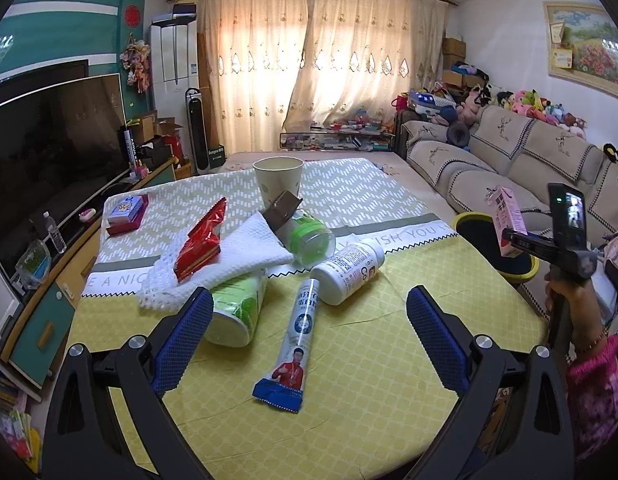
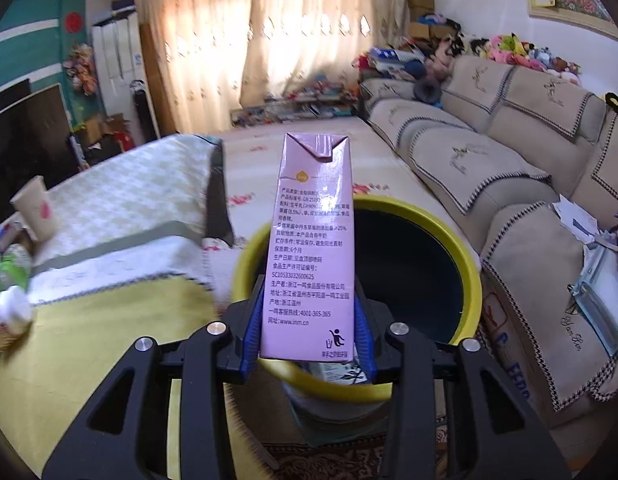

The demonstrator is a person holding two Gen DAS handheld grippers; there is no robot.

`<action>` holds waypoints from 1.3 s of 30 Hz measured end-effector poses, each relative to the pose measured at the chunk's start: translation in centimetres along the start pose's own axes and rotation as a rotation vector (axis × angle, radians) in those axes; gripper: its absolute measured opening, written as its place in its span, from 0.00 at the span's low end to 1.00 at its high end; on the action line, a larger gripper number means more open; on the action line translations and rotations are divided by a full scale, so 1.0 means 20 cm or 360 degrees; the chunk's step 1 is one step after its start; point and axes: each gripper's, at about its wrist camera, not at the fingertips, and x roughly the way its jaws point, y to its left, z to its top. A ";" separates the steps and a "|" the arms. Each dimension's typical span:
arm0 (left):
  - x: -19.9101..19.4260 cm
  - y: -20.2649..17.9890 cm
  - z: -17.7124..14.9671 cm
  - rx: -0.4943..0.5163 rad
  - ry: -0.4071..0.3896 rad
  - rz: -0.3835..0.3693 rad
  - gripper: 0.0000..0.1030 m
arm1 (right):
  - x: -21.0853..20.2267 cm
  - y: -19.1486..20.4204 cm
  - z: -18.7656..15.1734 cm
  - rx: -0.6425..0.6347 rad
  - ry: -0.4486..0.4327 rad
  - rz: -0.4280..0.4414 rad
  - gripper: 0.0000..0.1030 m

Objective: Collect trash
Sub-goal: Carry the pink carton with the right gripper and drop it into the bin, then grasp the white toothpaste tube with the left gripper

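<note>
My right gripper (image 2: 309, 320) is shut on a pink milk carton (image 2: 309, 248) and holds it upright over the open yellow-rimmed trash bin (image 2: 465, 264). The left wrist view shows that carton (image 1: 509, 216) above the bin (image 1: 469, 218) at the table's right. My left gripper (image 1: 309, 320) is open and empty above the table. Between its fingers lies a blue-ended stick sachet (image 1: 297, 340). Beyond it lie a white pill bottle (image 1: 345, 268), a green cup (image 1: 237, 312), a clear green jar (image 1: 309, 236), a red wrapper (image 1: 201, 240) and a brown wrapper (image 1: 281, 210).
A paper cup (image 1: 278, 178) stands at the table's far middle. A white cloth (image 1: 237, 256) lies under the red wrapper. A small box (image 1: 127, 210) sits far left. A TV (image 1: 49, 148) stands left and a sofa (image 1: 509, 160) right.
</note>
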 end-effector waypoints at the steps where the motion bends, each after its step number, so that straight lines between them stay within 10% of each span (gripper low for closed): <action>1: 0.00 0.00 0.00 0.0003 0.0003 0.0002 0.93 | 0.03 -0.01 0.00 -0.0002 0.0015 -0.0013 0.36; 9: 0.04 0.01 0.01 0.0000 0.0029 0.0004 0.93 | 0.14 -0.07 0.00 0.0045 0.0052 -0.0071 0.47; 32: 0.32 0.05 -0.14 -0.0008 0.0292 -0.0045 0.93 | -0.36 0.03 -0.03 -0.0007 -0.0171 0.0067 0.53; 39: 0.46 0.02 -0.17 0.0035 0.0408 -0.0066 0.78 | -0.40 0.04 -0.04 -0.0004 -0.0173 0.0118 0.53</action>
